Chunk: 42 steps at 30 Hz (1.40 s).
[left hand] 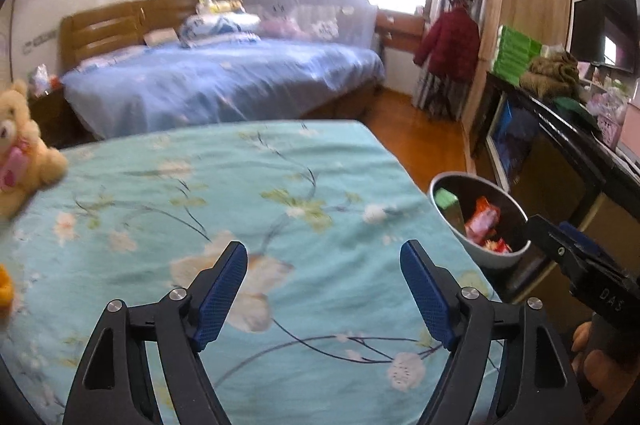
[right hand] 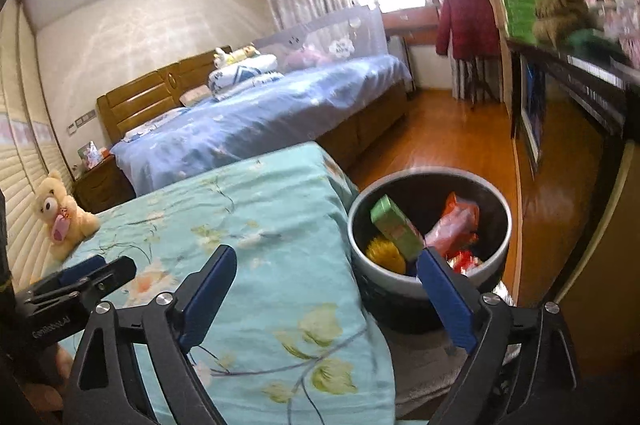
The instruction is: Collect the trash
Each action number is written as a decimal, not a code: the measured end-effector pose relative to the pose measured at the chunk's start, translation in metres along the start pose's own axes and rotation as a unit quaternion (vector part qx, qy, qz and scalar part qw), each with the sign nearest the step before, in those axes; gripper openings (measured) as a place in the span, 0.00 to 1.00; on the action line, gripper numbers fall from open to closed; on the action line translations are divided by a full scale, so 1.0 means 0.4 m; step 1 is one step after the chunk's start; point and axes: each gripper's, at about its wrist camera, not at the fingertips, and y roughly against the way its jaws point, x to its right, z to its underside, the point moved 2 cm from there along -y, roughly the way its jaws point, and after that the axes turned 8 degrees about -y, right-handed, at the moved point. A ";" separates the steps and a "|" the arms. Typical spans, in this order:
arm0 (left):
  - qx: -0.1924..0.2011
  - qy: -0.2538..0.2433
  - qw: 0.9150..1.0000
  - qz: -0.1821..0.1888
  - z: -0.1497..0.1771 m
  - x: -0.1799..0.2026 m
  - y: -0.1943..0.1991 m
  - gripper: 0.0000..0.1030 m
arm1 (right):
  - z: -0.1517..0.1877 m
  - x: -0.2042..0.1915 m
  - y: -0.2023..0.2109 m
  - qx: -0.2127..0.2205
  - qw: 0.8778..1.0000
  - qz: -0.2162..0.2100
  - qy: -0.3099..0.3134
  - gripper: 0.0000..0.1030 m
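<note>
Sitting at the right of both views, a round grey trash bin with a dark inside holds a green box, red and orange wrappers and something yellow and bristly. It stands on the glossy wooden floor, just beside the bed's corner. Both the left gripper and the right gripper have their blue textured fingers spread wide with nothing between them. A crumpled turquoise floral sheet fills the middle; a plush teddy bear sits at its left edge. A blue-covered bed lies behind.
</note>
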 end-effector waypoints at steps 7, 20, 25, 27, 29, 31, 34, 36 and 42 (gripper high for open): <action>0.074 -0.001 0.996 -0.053 0.004 -0.010 0.106 0.99 | -0.055 -0.062 0.027 0.066 0.997 0.007 0.051 1.00; 0.084 -0.014 0.990 -0.113 0.039 0.005 0.096 0.99 | -0.016 -0.073 -0.041 0.046 0.997 -0.008 0.057 1.00; 0.089 -0.019 0.989 -0.115 0.026 0.010 0.078 0.99 | -0.014 -0.074 -0.044 0.045 0.997 -0.009 0.060 1.00; 0.091 -0.021 0.989 -0.116 0.027 0.008 0.073 0.99 | -0.015 -0.074 -0.044 0.046 0.997 -0.008 0.059 1.00; 0.091 -0.023 0.989 -0.116 0.029 0.007 0.066 0.99 | -0.015 -0.072 -0.046 0.045 0.997 -0.007 0.058 1.00; 0.090 -0.022 0.989 -0.115 0.029 0.004 0.063 0.99 | -0.014 -0.068 -0.050 0.044 0.997 -0.007 0.056 1.00; 0.091 -0.020 0.989 -0.114 0.030 0.001 0.061 0.99 | -0.012 -0.064 -0.054 0.042 0.998 -0.006 0.054 1.00; 0.092 -0.020 0.989 -0.113 0.030 -0.002 0.060 0.99 | -0.012 -0.064 -0.054 0.042 0.998 -0.005 0.055 1.00; 0.093 -0.023 0.989 -0.115 0.030 -0.003 0.062 0.99 | -0.013 -0.060 -0.054 0.045 0.997 -0.005 0.058 1.00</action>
